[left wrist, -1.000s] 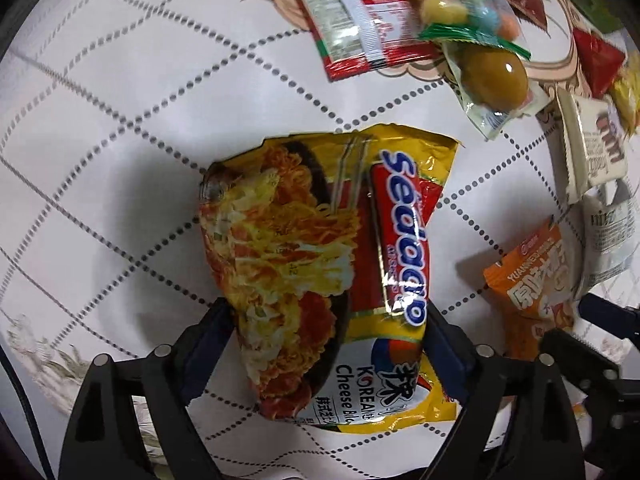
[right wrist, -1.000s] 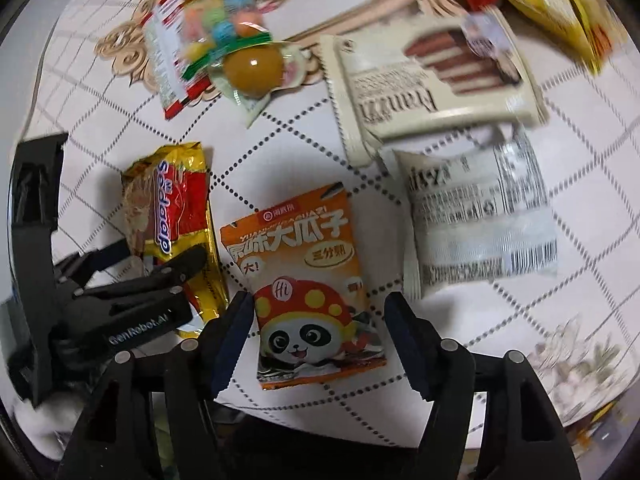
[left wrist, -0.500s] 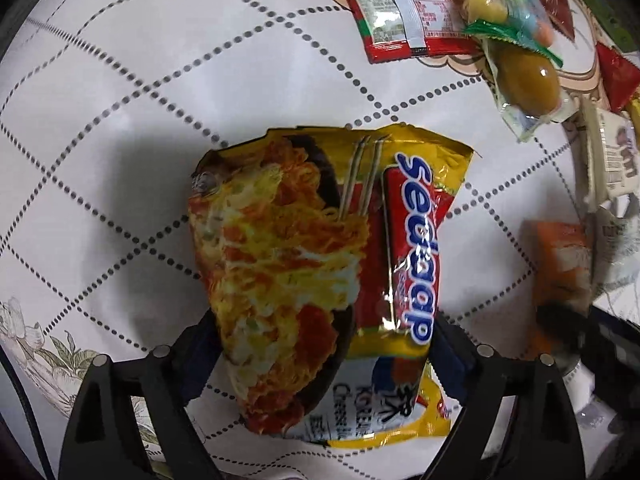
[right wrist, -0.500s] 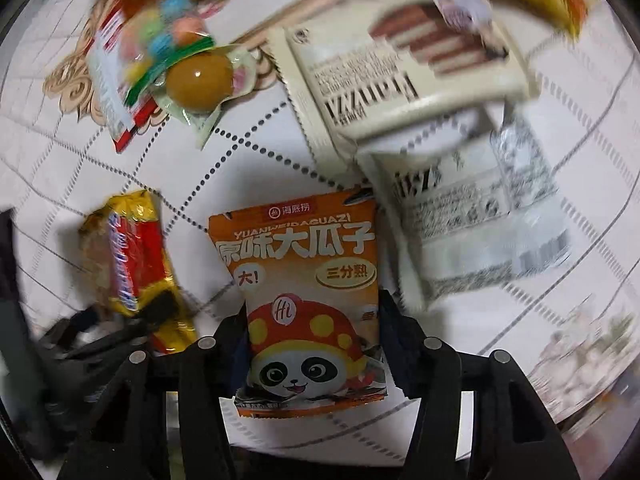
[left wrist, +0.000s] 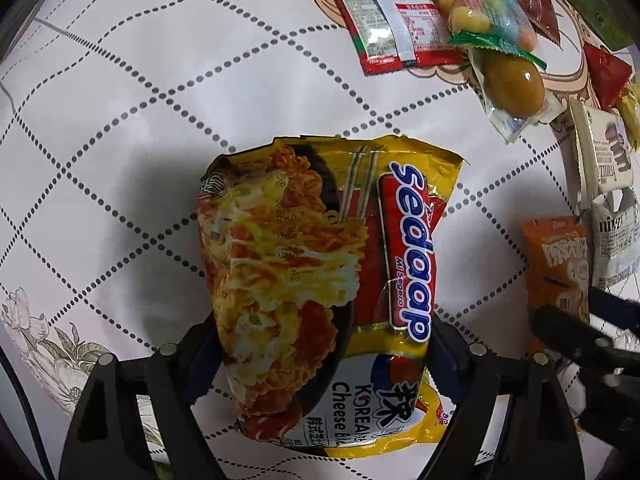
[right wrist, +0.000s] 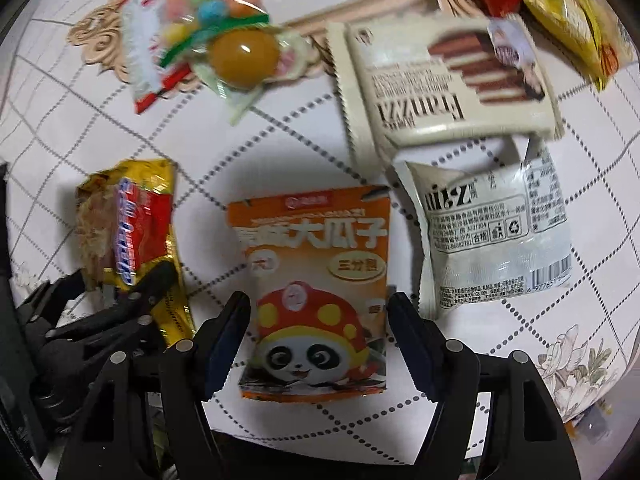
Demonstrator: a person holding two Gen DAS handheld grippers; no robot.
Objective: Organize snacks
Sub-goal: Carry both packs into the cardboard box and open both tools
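Observation:
A yellow and red instant noodle packet (left wrist: 312,264) hangs between the pads of my left gripper (left wrist: 322,332). The jaws are closing on it, and it casts a shadow on the cloth below. The right wrist view shows the same noodle packet (right wrist: 128,220) at the left, held by the left gripper's fingers (right wrist: 120,300). An orange sunflower seed packet (right wrist: 316,264) with a panda on it lies flat on the cloth. My right gripper (right wrist: 316,312) straddles its lower half. Its jaws are opening, with a small gap on each side. The seed packet (left wrist: 560,264) also shows at the right edge of the left wrist view.
A white tablecloth (left wrist: 120,120) with dotted diamonds covers the table. Beyond the seed packet lie a cream wafer packet (right wrist: 448,80) and a white packet (right wrist: 492,232). Further back lie a brown egg in a clear wrap (left wrist: 512,80), a candy bag (left wrist: 480,4), a red and white packet (left wrist: 384,16) and other snacks.
The right jaws pressed on the seed packet half a second ago and have since spread off it. The left gripper has carried the noodle packet a little way across the cloth.

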